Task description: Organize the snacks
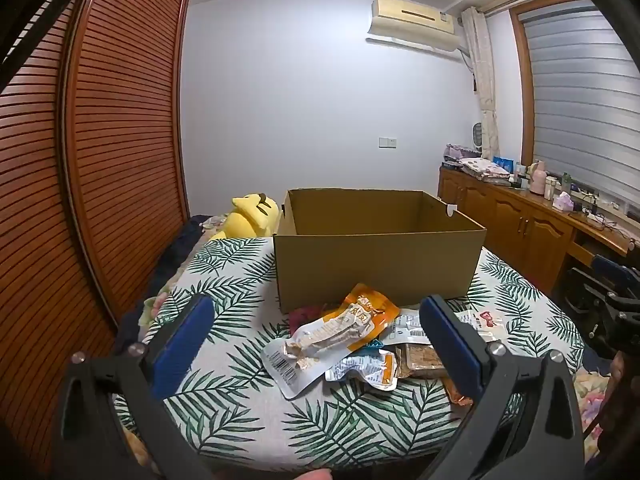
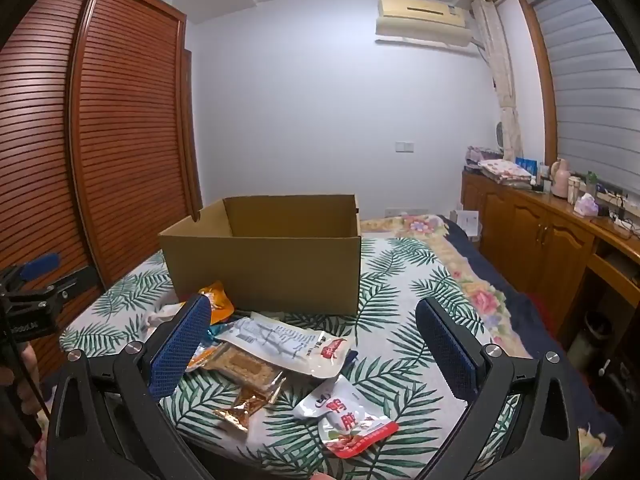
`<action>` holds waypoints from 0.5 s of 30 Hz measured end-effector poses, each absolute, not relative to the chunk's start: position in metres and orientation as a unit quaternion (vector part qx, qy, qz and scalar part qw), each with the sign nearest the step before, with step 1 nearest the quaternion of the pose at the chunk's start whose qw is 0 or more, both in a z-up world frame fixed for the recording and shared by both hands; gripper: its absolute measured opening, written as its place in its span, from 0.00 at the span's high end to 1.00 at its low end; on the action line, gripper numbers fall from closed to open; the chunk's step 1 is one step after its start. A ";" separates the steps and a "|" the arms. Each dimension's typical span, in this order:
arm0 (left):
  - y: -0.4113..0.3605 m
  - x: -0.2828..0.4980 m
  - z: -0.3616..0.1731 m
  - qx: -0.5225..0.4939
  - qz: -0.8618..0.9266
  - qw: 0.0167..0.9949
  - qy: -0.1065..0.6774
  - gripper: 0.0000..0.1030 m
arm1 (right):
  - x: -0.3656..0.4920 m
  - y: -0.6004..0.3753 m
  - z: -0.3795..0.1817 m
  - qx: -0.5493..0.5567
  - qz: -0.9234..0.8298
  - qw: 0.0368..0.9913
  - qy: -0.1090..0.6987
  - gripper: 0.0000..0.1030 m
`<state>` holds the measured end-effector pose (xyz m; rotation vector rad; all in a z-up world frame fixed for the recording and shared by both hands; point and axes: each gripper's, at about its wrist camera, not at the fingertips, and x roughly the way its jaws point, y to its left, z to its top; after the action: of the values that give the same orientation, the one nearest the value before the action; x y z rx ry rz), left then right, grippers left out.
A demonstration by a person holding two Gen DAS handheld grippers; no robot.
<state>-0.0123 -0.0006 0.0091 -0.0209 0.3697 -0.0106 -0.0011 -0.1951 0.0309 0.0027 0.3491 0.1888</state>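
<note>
- I see the crinkly foil and plastic snack packets (image 2: 280, 344) heaped on the leaf-print bedspread (image 2: 400, 280), just before the open brown cardboard box (image 2: 264, 264).
- They look light, limp and slippery; I'd pinch a flat sealed edge.
- My left hand-held gripper (image 1: 316, 334) and right hand-held gripper (image 2: 312, 340) hover spread wide, empty, tilted slightly downward.

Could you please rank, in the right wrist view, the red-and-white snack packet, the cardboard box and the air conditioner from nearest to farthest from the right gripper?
1. Red-and-white snack packet, on the leaf-print cloth just below the open right gripper.
2. Cardboard box, behind the snacks.
3. Air conditioner, high on the far wall.
</note>
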 end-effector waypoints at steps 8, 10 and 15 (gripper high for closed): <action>0.001 -0.013 0.009 -0.011 -0.005 0.983 0.183 0.00 | -0.002 -0.195 0.032 0.000 0.094 0.981 0.172 0.00; 0.000 -0.013 0.009 -0.010 -0.005 0.983 0.184 0.00 | -0.002 -0.194 0.032 0.001 0.094 0.981 0.172 0.00; 0.003 -0.015 0.009 -0.010 -0.004 0.983 0.183 0.00 | -0.002 -0.192 0.033 0.002 0.095 0.981 0.170 0.00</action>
<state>-0.0152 0.0027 0.0087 -0.0196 0.3679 -0.0083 -0.0019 -0.1924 0.0333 0.0036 0.3431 0.1904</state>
